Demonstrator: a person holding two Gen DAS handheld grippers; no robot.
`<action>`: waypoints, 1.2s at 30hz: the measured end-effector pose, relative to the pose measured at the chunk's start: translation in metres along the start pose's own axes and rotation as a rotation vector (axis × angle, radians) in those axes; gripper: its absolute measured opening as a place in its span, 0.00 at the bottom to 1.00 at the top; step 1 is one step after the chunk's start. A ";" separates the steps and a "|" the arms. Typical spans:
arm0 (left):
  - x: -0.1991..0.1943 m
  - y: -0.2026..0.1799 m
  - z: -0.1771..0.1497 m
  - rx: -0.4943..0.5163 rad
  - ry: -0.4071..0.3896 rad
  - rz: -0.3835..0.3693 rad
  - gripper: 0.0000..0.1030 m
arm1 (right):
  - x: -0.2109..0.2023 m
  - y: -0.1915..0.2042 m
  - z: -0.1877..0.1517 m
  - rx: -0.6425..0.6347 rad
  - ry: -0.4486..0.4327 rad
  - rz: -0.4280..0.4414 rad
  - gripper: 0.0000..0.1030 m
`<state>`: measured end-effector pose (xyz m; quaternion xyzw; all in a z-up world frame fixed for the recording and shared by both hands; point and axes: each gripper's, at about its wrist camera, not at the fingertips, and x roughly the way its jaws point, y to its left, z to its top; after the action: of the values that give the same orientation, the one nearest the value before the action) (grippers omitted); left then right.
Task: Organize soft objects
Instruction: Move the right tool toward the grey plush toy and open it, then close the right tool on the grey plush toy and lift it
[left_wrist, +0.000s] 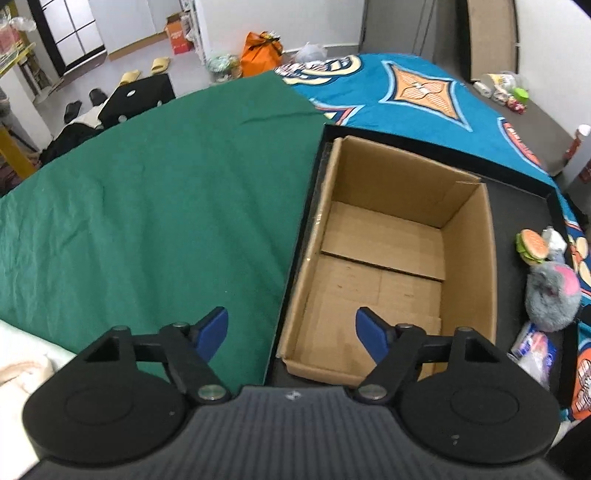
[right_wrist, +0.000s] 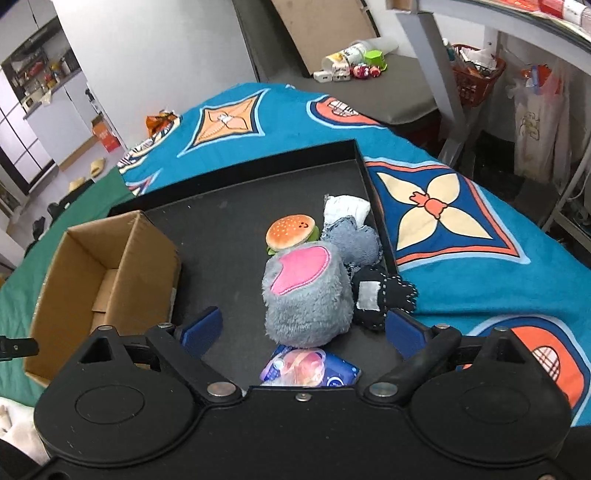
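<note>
A black tray (right_wrist: 364, 168) lay on a bed with a blue patterned blanket (right_wrist: 480, 269) and a green cloth (left_wrist: 147, 206). Inside the tray, at its left end, stood an open cardboard box (left_wrist: 391, 236) with nothing in it.

The soft toys sat in a bunch at the right end of the tray, apart from the box. A fluffy grey plush with a pink patch (right_wrist: 306, 291) was in the middle. A little burger toy (right_wrist: 291, 230) touched it at the back. A denim toy (right_wrist: 354, 242) and a folded white cloth (right_wrist: 345, 208) lay behind it on the right. A black stitched toy (right_wrist: 380, 295) leaned over the tray's right edge. A shiny plastic packet (right_wrist: 306, 369) lay in front of the grey plush.

The left hand-held gripper (left_wrist: 291, 330) hung over the near left edge of the box, its jaws partly apart and holding nothing. The right hand-held gripper (right_wrist: 304, 328) hung just in front of the grey plush, its jaws wide apart and holding nothing.
</note>
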<state>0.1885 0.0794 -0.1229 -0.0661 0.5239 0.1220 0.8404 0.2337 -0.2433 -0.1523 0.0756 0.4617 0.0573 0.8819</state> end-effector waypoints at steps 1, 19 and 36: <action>0.004 0.001 0.002 -0.007 0.008 0.006 0.70 | 0.004 0.001 0.001 0.000 0.003 -0.002 0.92; 0.041 -0.012 0.005 0.042 0.052 0.107 0.43 | 0.053 0.015 0.005 -0.058 0.043 -0.095 0.82; 0.048 -0.023 0.002 0.078 0.057 0.122 0.14 | 0.044 0.007 -0.001 -0.046 0.036 -0.063 0.44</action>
<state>0.2169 0.0638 -0.1650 -0.0047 0.5552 0.1503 0.8180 0.2572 -0.2287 -0.1872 0.0395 0.4784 0.0414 0.8763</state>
